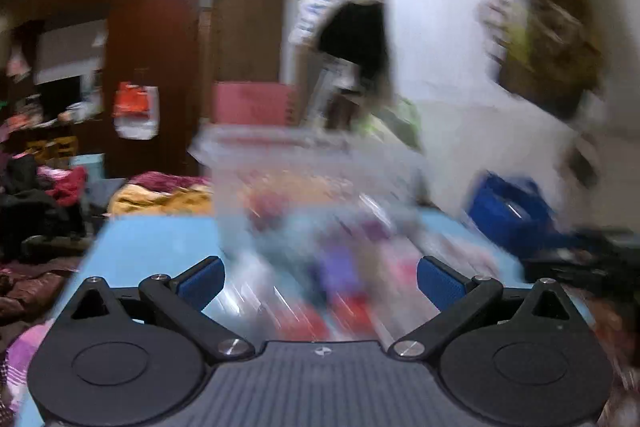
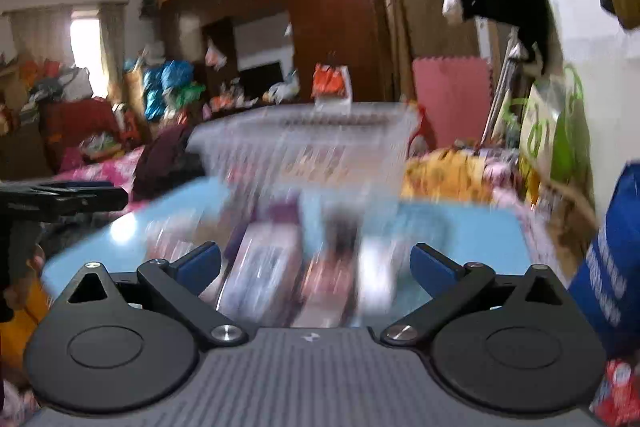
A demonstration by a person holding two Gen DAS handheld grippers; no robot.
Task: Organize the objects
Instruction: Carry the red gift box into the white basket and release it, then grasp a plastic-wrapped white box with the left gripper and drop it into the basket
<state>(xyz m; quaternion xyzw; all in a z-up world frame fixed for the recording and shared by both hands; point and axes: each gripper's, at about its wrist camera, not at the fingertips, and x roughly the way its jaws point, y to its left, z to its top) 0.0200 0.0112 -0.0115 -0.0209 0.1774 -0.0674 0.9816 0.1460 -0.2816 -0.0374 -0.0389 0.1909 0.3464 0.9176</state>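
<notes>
- Blue-padded left tool [image 1: 320, 281] stood wide open with nothing gripped, above a light-blue worktop [image 1: 152, 243]; blurred packets [image 1: 332, 267] lay ahead before a clear plastic bin [image 1: 280, 155].
- Blue-padded right tool [image 2: 316, 267] likewise gaped empty, over blurred packets [image 2: 264, 267] on the worktop [image 2: 460, 231], the bin [image 2: 304, 135] just behind.

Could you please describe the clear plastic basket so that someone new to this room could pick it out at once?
Find the light blue table in front of the dark wooden wardrobe. At the table's far edge stands the clear plastic basket, with blurred packets lying before it. It is the only see-through, slatted container there; the blue bag on the right is opaque.
</notes>
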